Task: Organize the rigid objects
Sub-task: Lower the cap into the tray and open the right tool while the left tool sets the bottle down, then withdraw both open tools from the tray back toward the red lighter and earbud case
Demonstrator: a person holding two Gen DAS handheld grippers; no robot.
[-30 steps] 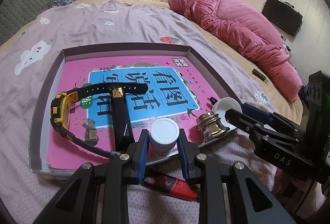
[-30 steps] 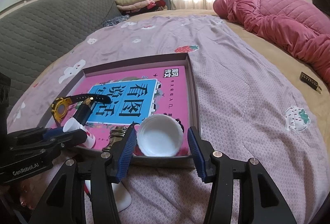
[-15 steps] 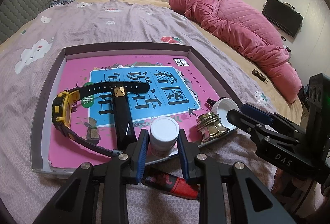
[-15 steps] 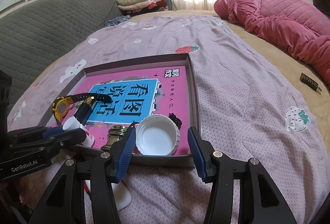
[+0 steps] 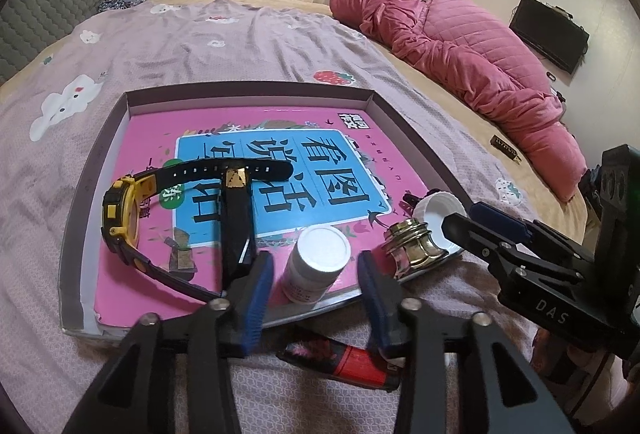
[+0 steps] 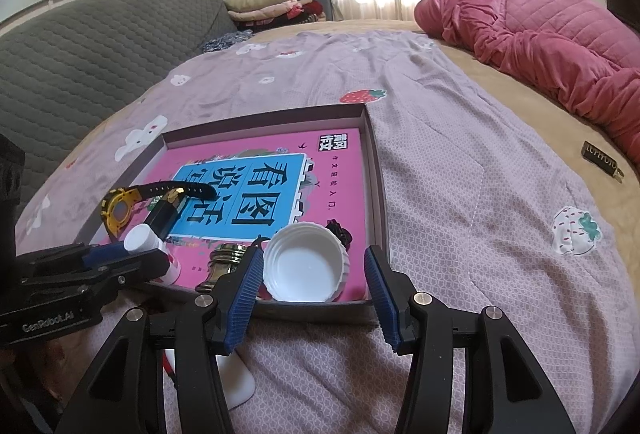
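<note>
Left wrist camera showed my left gripper (image 5: 316, 274) held low at the near edge of the flat box (image 5: 248, 94) on the bed (image 5: 200, 34), pointing forward over it. Its blue fingers (image 5: 256, 290) were spread wide, one on each side of the small white bottle (image 5: 316, 262), and neither one touched it. The bottle stood up straight on the pink book (image 5: 132, 138) that lay in the box. A yellow and black watch (image 5: 124, 214) lay on the book to the left, with a black bar (image 5: 236, 218) lying across its strap. A shiny gold knob (image 5: 412, 242) sat to the right of the bottle. My right gripper (image 6: 314, 280) was also low, at the near right corner of the box. Its fingers (image 6: 244, 294) were spread too, on both sides of the white lid (image 6: 306, 266), with gaps on each side. The lid lay open side up inside the box. A red tube (image 5: 344, 360) lay on the bed under my left gripper.
</note>
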